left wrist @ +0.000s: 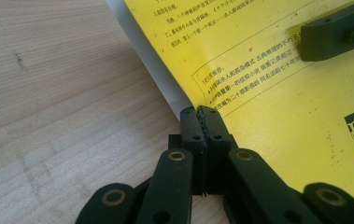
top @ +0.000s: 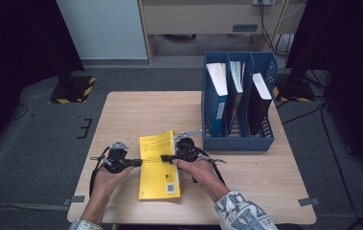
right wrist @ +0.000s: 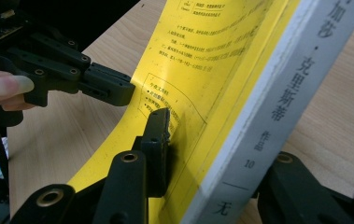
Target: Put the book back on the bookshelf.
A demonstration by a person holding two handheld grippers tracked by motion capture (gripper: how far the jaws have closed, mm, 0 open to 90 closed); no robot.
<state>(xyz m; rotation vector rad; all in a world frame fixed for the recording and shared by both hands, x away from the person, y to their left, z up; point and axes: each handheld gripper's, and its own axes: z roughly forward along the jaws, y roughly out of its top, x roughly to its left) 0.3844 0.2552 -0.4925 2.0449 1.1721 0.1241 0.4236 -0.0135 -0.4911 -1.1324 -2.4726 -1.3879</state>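
Observation:
A yellow paperback book (top: 157, 179) lies on the wooden table (top: 255, 182) in front of me. My left gripper (top: 137, 163) is at its left edge. In the left gripper view its jaws (left wrist: 201, 111) stand pressed together, their tips touching the edge of the yellow cover (left wrist: 277, 107) where the white page block shows. My right gripper (top: 165, 158) is at the spine side. In the right gripper view one pad (right wrist: 161, 133) lies on the yellow cover, and the other jaw sits beyond the white spine (right wrist: 277, 102) with Chinese lettering. The left gripper (right wrist: 125, 91) shows there at the cover's far edge.
A blue three-slot file rack (top: 239, 141) stands on the table's back right, with a book upright in each slot. Bare wood lies left of the book and along the front right. Dark carpet surrounds the table.

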